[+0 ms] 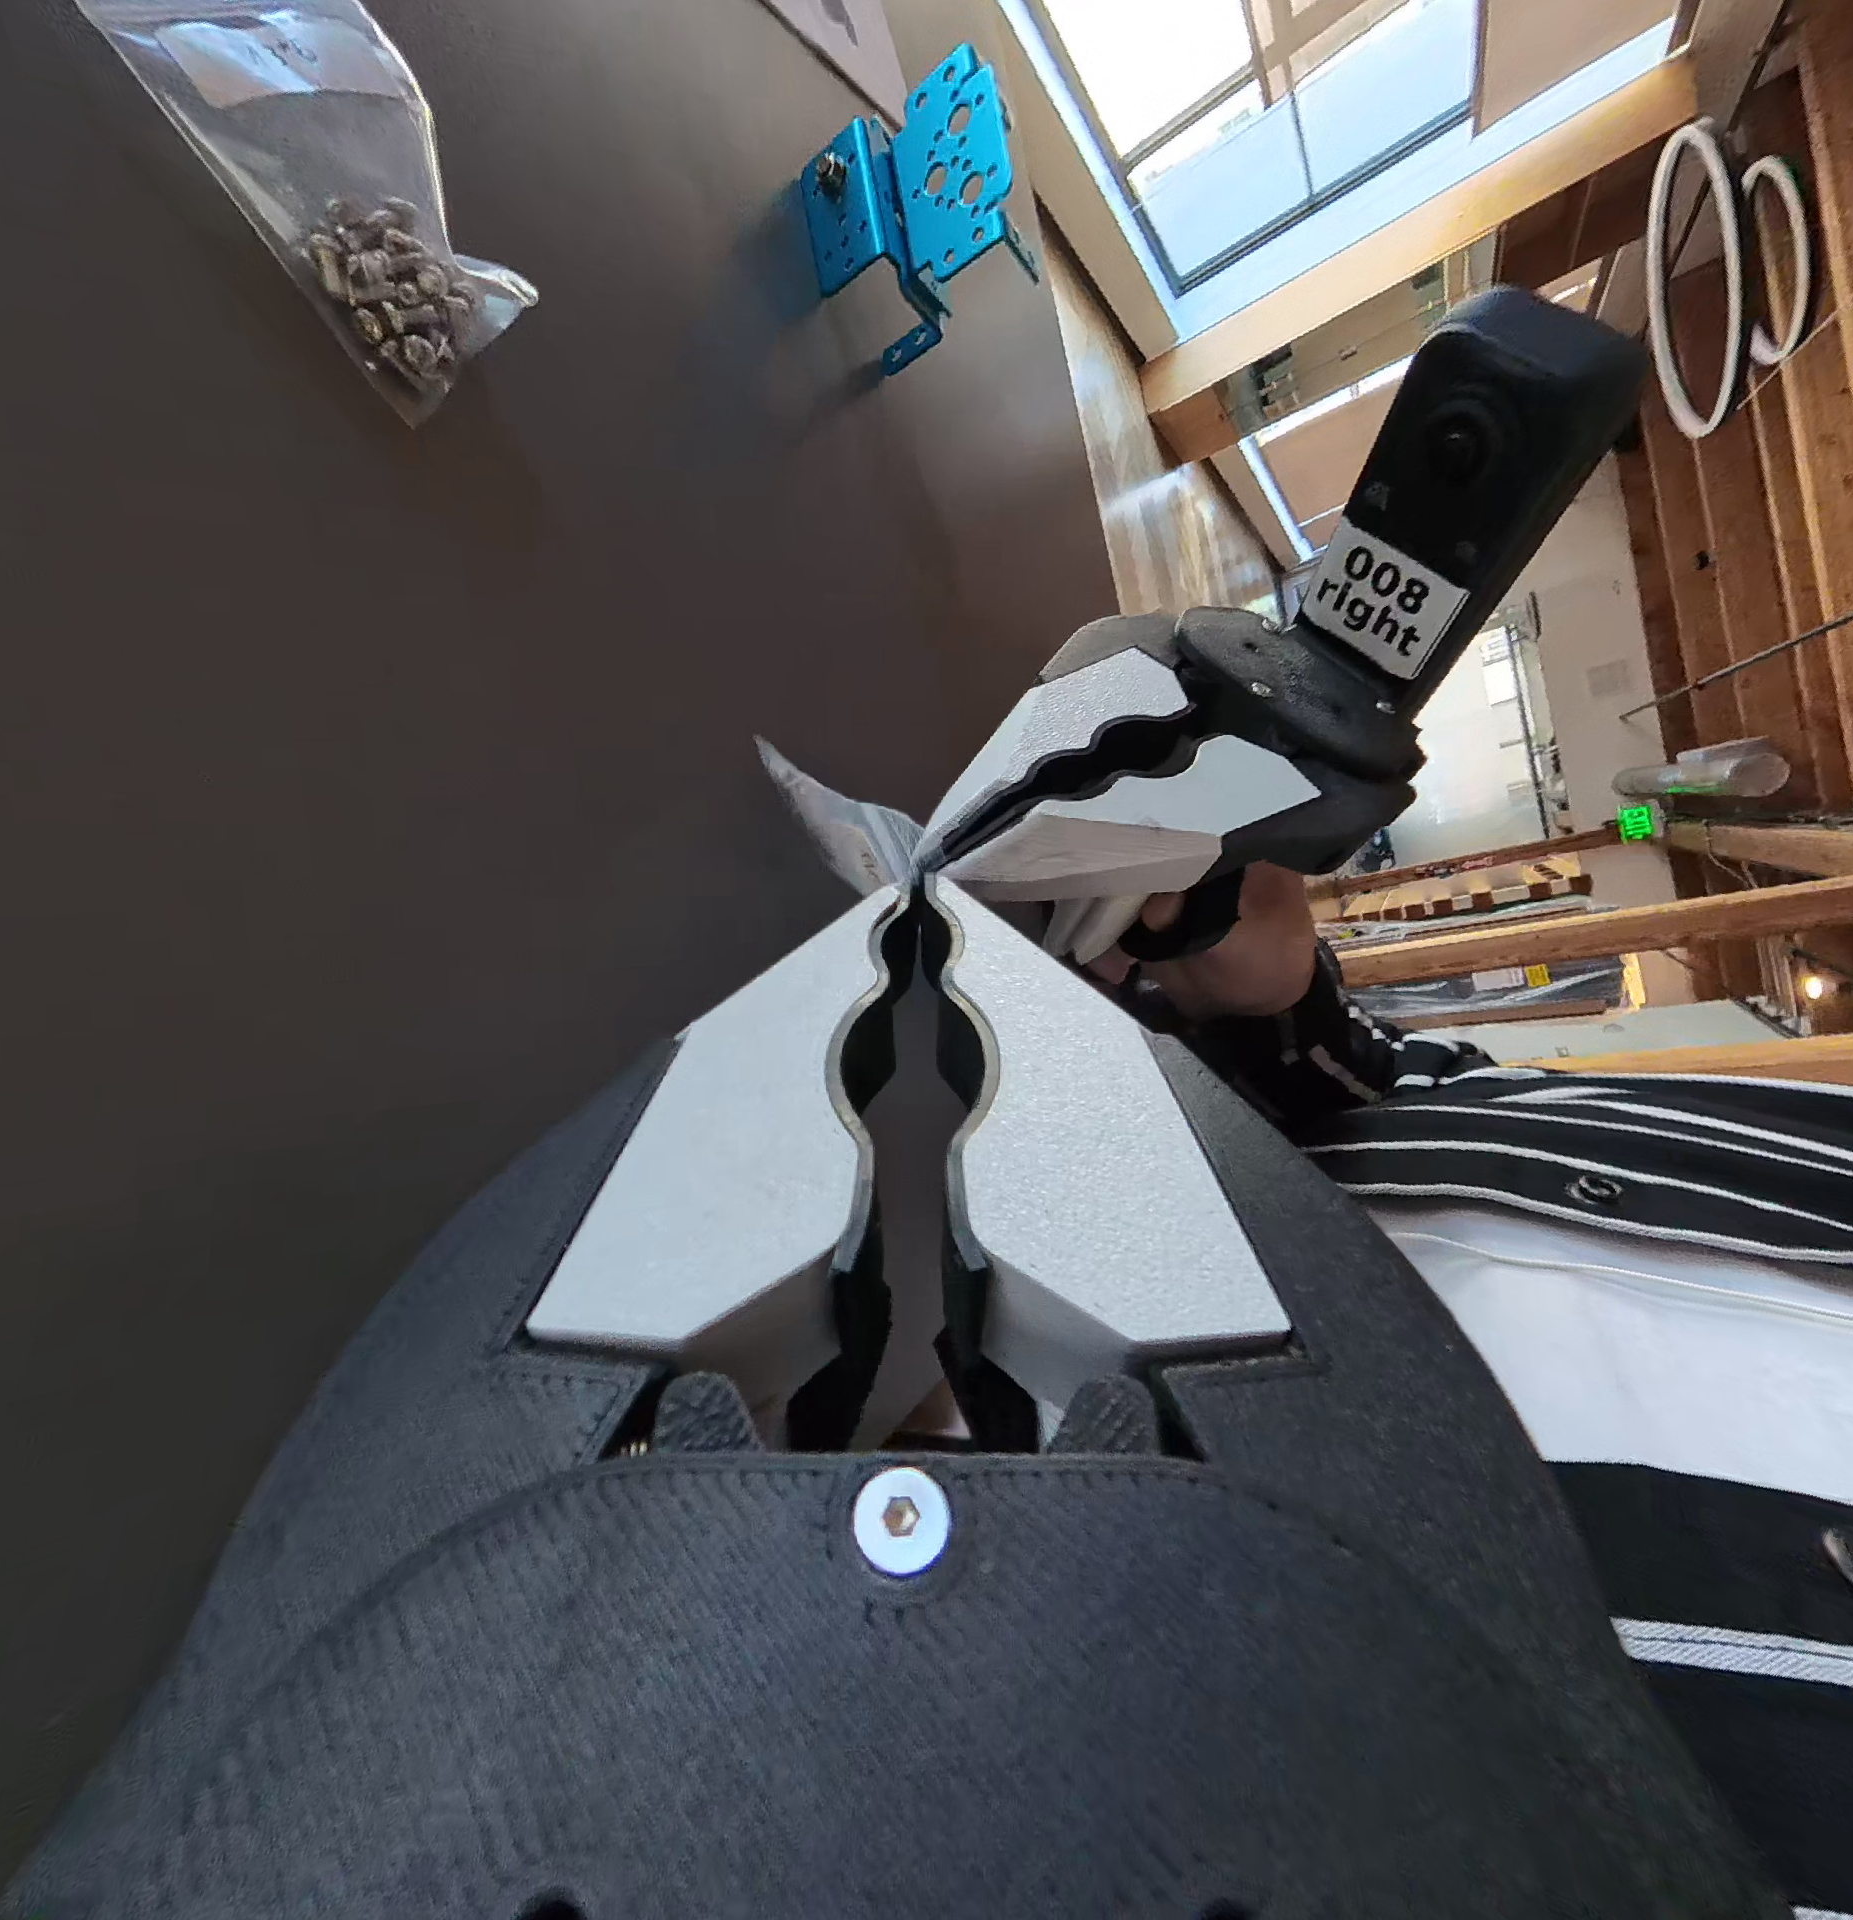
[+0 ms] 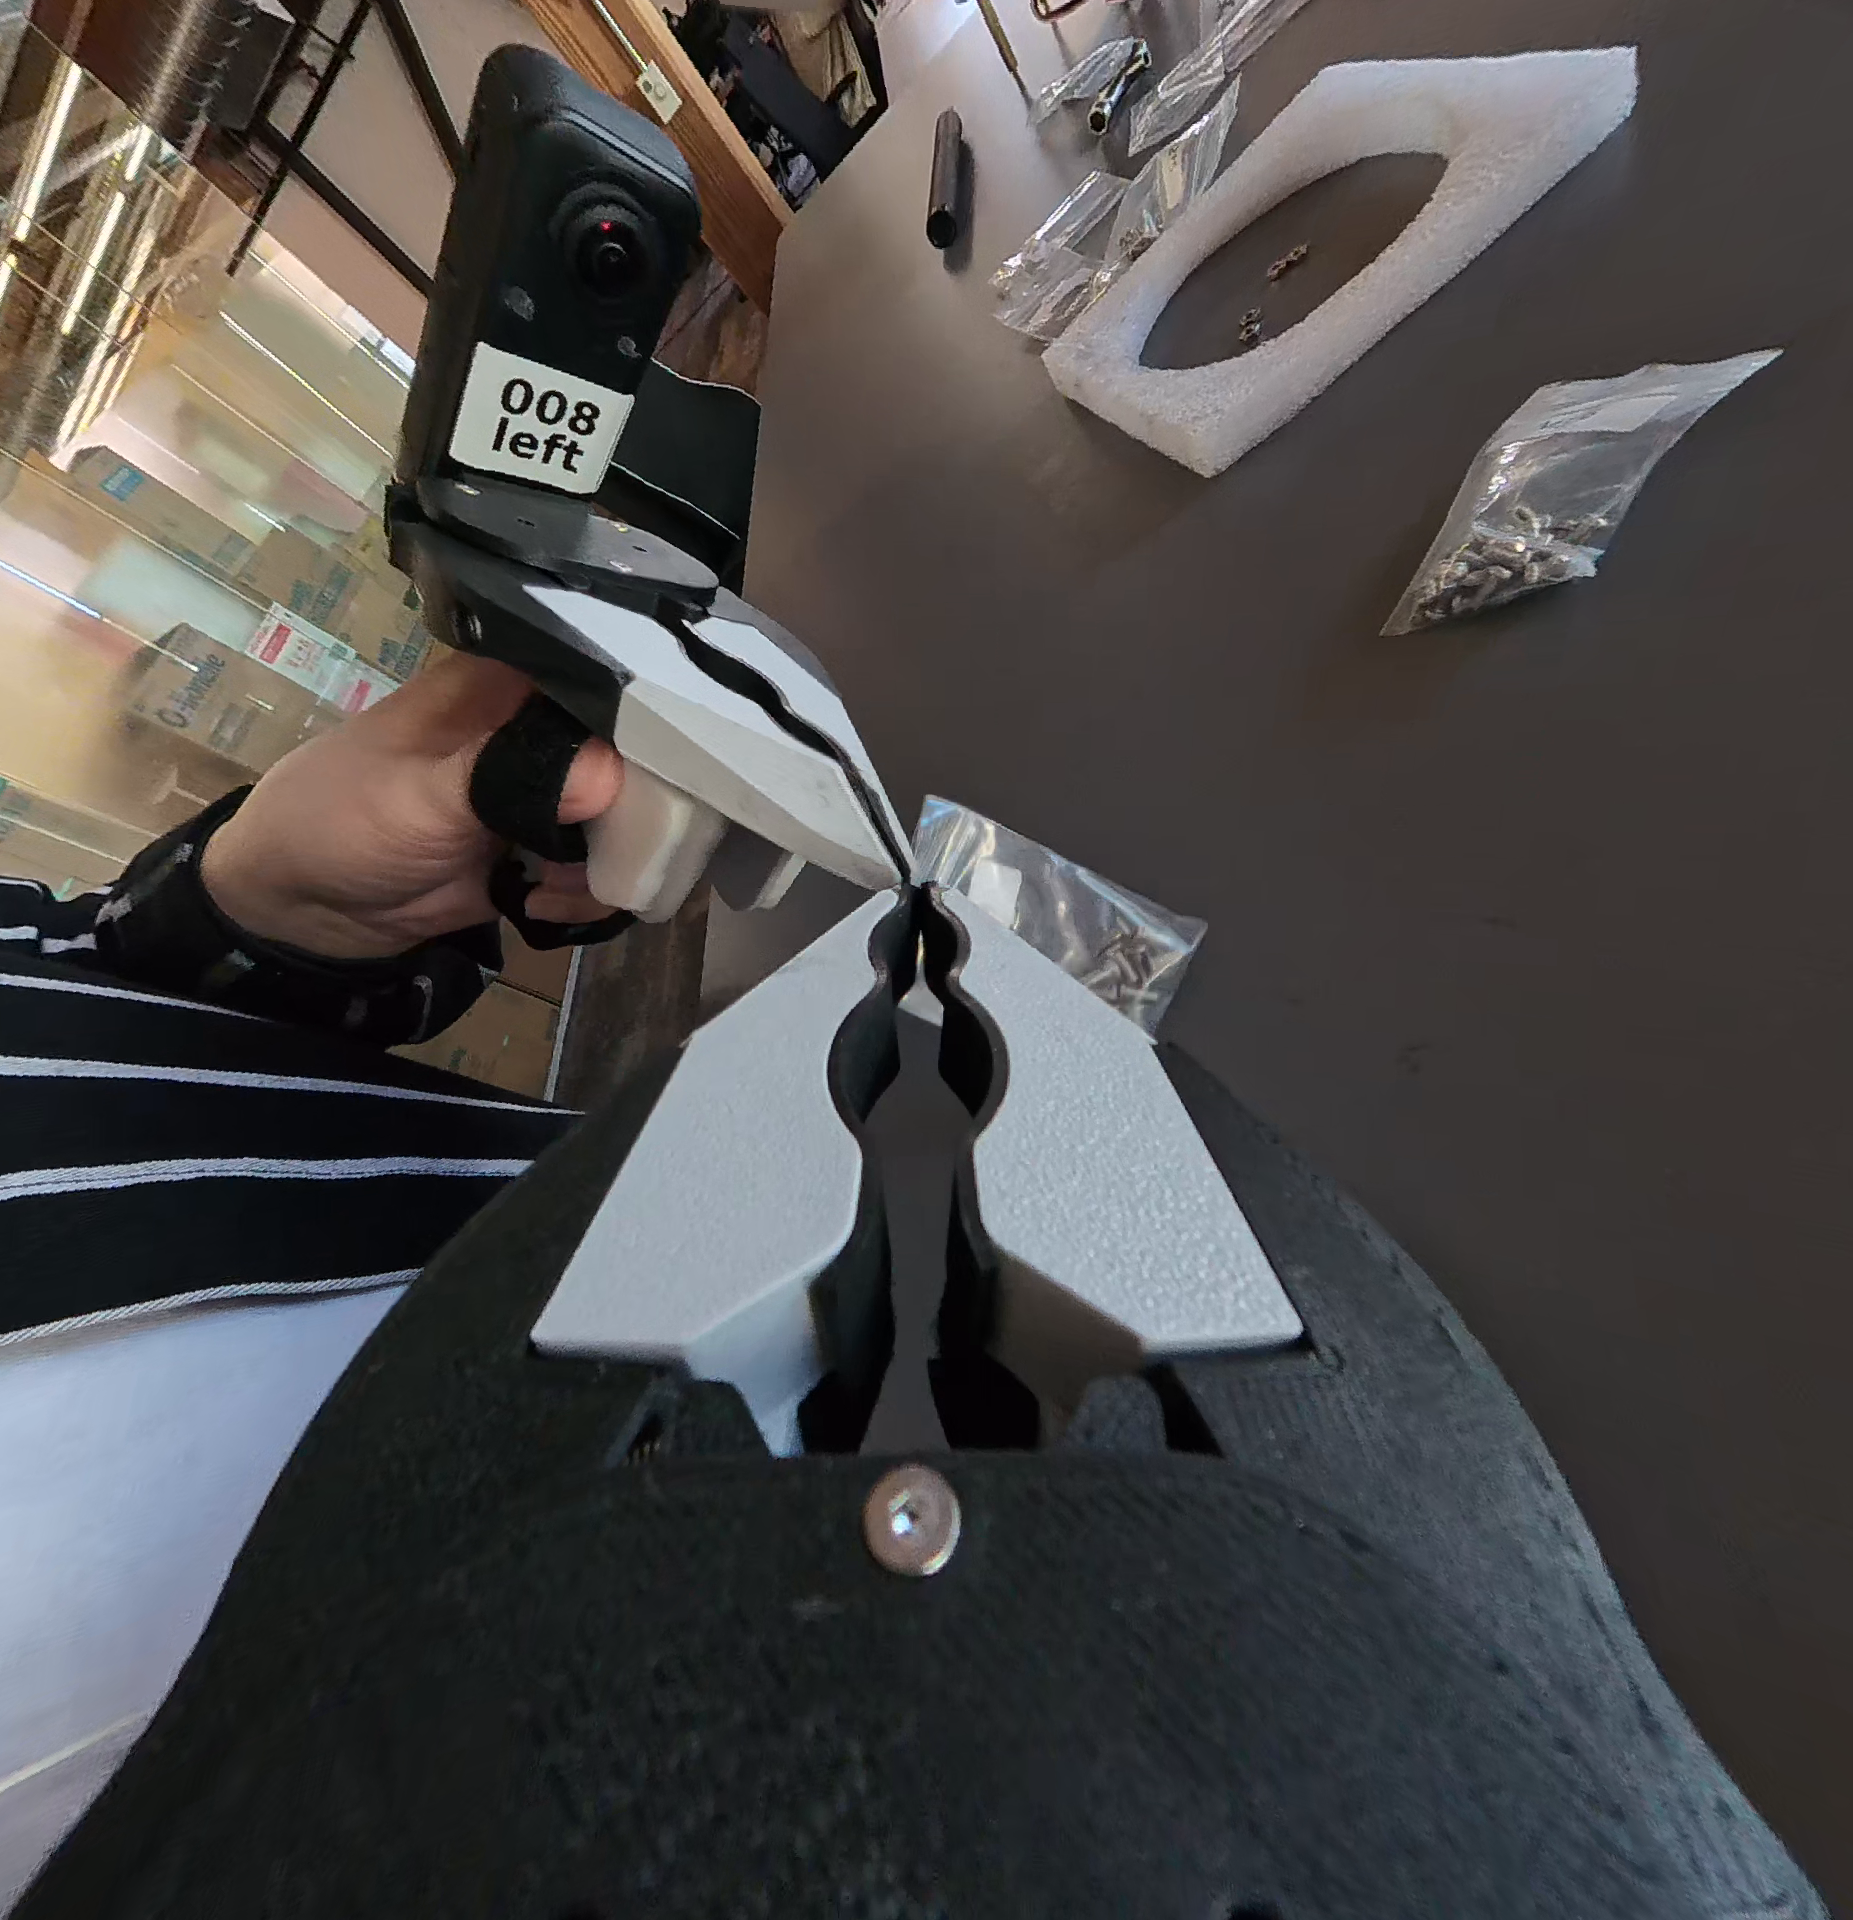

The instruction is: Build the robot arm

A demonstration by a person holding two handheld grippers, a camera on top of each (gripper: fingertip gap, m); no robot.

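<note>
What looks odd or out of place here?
Little stands out: a few small metal parts lie loose inside the white foam frame, unbagged, whereas the other screws sit in clear plastic bags on the dark table.

Right gripper (image 2: 917, 894) clamped on small clear bag (image 2: 1057, 914) (screws inside), left gripper (image 2: 896, 868) pinching same bag edge, tip-to-tip, foam frame (image 2: 1421, 312) far beyond jaws

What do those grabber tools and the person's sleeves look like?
Each hand-held gripper, left and right, has a black ribbed plastic body, two pale grey fingers with wavy black inner edges, a black camera bearing a white label, and a finger loop. Sleeves are black with white stripes.
</note>
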